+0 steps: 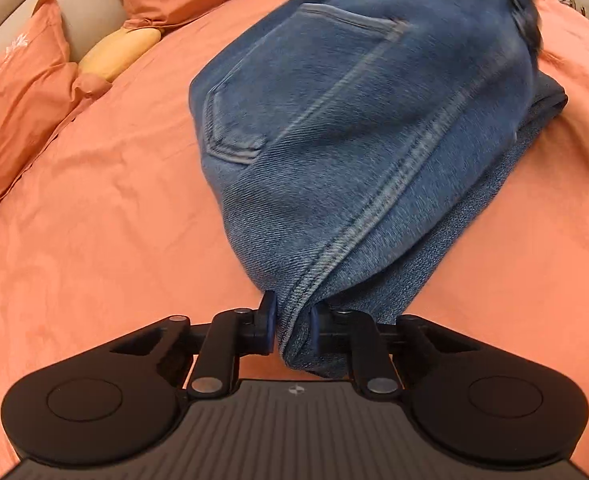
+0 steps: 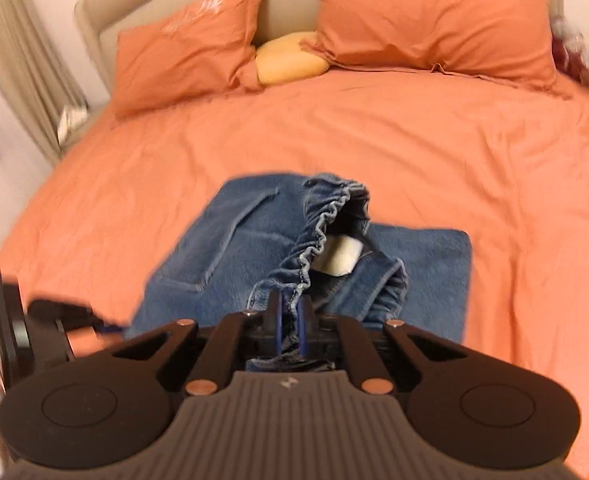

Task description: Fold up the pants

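Observation:
Blue denim pants (image 1: 346,128) lie folded over on an orange bedspread (image 1: 106,208). My left gripper (image 1: 292,326) is shut on a seamed edge of the pants and holds it lifted, back pocket side up. My right gripper (image 2: 290,320) is shut on the gathered elastic waistband of the pants (image 2: 254,248), which rises off the bed; a white label (image 2: 340,260) shows inside. The left gripper (image 2: 54,328) shows blurred at the left edge of the right wrist view.
Orange pillows (image 2: 434,16) and a yellow cushion (image 2: 290,60) lie against a beige headboard (image 2: 102,16) at the far end. A curtain (image 2: 22,60) hangs at the left. The bedspread (image 2: 454,152) spreads wide around the pants.

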`<action>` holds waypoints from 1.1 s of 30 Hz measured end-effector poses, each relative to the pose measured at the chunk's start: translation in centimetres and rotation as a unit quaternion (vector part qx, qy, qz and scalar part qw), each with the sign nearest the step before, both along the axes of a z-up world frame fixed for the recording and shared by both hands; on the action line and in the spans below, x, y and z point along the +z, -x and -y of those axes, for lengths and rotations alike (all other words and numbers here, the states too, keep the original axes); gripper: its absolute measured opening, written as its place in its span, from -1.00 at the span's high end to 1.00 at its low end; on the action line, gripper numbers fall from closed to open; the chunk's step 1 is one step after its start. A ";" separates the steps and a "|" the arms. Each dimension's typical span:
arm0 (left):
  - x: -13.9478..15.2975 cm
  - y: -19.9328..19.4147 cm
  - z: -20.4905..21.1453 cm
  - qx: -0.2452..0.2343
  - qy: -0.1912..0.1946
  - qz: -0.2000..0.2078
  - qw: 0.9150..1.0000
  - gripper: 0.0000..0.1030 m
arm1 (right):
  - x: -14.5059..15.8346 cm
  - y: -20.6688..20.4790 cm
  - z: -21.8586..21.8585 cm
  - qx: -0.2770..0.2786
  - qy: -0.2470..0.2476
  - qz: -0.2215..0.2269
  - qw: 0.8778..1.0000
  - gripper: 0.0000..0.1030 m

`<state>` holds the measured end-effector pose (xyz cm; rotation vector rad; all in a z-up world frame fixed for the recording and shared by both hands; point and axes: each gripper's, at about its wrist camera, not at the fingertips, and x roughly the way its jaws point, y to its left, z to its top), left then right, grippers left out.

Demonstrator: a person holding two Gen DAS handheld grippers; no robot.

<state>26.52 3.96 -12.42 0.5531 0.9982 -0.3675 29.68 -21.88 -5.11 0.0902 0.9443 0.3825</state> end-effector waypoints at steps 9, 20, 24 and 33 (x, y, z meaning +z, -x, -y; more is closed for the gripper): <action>-1.3 1.1 -1.6 -0.026 -0.031 -0.011 0.999 0.87 | -8.7 0.8 0.7 -0.025 0.043 -0.079 0.996 0.97; 5.1 -0.1 -1.9 -0.005 0.056 -0.008 0.998 0.51 | -6.3 -0.7 3.6 -0.061 -0.010 -0.075 0.995 0.36; 5.7 -2.9 -0.4 0.011 0.051 -0.004 0.999 0.51 | -5.6 -1.7 4.5 -0.087 -0.050 -0.071 0.992 -0.09; 4.6 -7.0 0.9 0.040 0.062 -0.024 0.997 0.46 | -9.5 -6.3 6.2 -0.156 -0.149 -0.121 0.969 -0.13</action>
